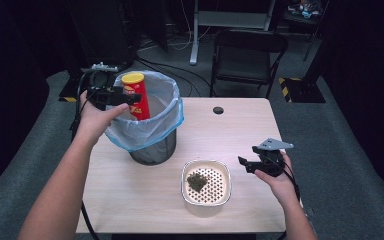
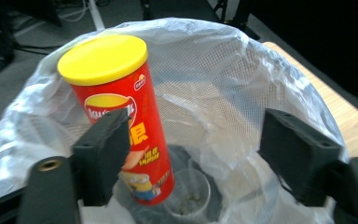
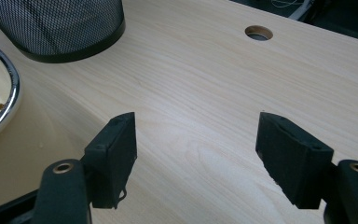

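A: Item 1?
B: Red cylindrical crisp can with yellow lid (image 1: 136,95), upper left, standing tilted inside the plastic-lined black mesh bin (image 1: 152,131). Left gripper (image 1: 114,96) over the rim, jaws apart.
A: Item 2?
B: Right gripper (image 1: 250,165), lower right above the pale wooden table (image 1: 240,125), jaws apart, beside the white perforated tray (image 1: 206,183).

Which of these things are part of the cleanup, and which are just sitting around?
In play, likely: bin, chip can and clear cup inside it, strainer with green scraps, left gripper open over the bin.

Lying about: folding chair, floor cables.
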Available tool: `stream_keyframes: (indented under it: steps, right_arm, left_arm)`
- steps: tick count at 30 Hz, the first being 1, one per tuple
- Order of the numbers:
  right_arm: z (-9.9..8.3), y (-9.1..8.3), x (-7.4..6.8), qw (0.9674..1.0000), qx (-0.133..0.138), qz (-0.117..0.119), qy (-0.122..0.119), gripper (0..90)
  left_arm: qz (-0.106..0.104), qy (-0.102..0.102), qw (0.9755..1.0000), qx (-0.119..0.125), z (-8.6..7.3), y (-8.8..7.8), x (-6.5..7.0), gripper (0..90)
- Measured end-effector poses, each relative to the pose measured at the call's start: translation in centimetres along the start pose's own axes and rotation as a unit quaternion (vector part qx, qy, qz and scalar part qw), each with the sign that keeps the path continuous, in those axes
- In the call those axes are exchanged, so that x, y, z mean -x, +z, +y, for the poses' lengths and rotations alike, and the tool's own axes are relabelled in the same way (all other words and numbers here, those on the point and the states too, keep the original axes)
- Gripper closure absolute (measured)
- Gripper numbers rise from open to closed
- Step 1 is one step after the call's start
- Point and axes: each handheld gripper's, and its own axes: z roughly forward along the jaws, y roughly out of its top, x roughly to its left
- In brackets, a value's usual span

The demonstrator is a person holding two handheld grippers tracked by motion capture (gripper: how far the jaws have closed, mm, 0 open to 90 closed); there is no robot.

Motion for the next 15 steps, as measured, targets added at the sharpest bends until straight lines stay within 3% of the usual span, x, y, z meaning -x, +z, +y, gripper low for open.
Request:
stream_keyframes:
  steps: [5,15]
  right_arm:
    - [0.0,0.0,0.1,1.0000,0.001,0.001,0.000,28.4]
    - [-0.1,0.0,0.2,1.0000,0.000,-0.001,0.000,28.4]
  left_arm:
    - [-0.017,0.020,0.9996,0.004,-1.4,-1.6,0.8,35.2]
    - [-0.053,0.032,0.9979,0.020,-5.2,-3.9,1.7,42.0]
